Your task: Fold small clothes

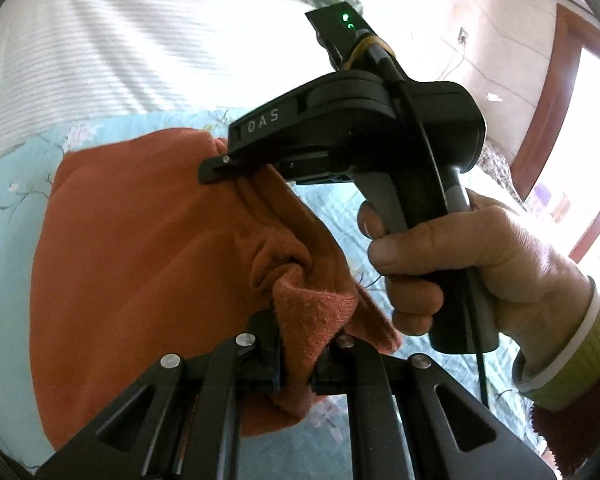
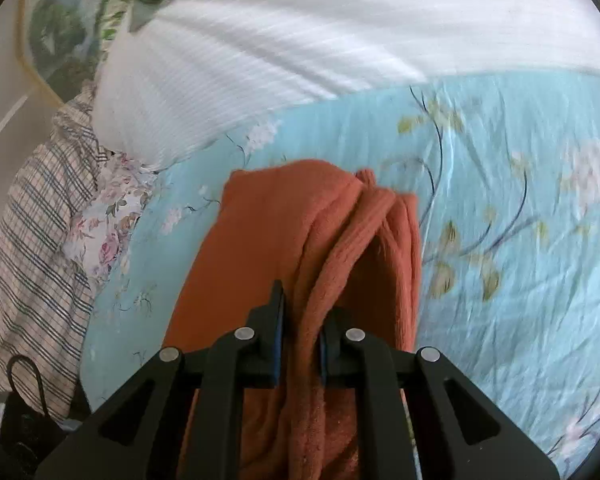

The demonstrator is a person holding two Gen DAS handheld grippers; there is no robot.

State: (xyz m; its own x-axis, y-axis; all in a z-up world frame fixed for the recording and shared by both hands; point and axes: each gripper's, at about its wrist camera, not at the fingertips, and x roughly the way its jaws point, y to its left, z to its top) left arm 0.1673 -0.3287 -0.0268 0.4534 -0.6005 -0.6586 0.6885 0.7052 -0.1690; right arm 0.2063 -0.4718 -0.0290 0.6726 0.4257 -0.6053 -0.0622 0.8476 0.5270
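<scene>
Beneath both of our grippers spreads a pale blue bedsheet (image 2: 500,208) printed with branches and blossoms, and it fills the lower half of each wrist view. Beyond it, toward twelve o'clock, lies a large white ribbed cover (image 1: 120,52), bright with daylight, and in the right wrist view a plaid cloth (image 2: 32,248) is bunched at nine o'clock with a small rose-print fabric (image 2: 108,236) just beside it. In the left wrist view a wood-framed doorway (image 1: 552,120) curves down the edge at three o'clock. Next in size comes the orange garment (image 1: 140,260), a soft knitted piece that we hold up over the sheet, so that it drapes from the centre of each view down toward six o'clock, gathered into folds where it is pinched. Our right hand (image 1: 460,264), with a striped green cuff at four o'clock, grips the black handle of the right gripper (image 2: 302,344), whose jaws are clenched on a thick ridge of the orange cloth; from the left wrist view its tip meets the garment's upper edge near eleven o'clock. Our left gripper (image 1: 296,360) sits at six o'clock of its own view, its jaws clamped on a bunched corner of the same garment, the blue pads almost hidden by the knit.
</scene>
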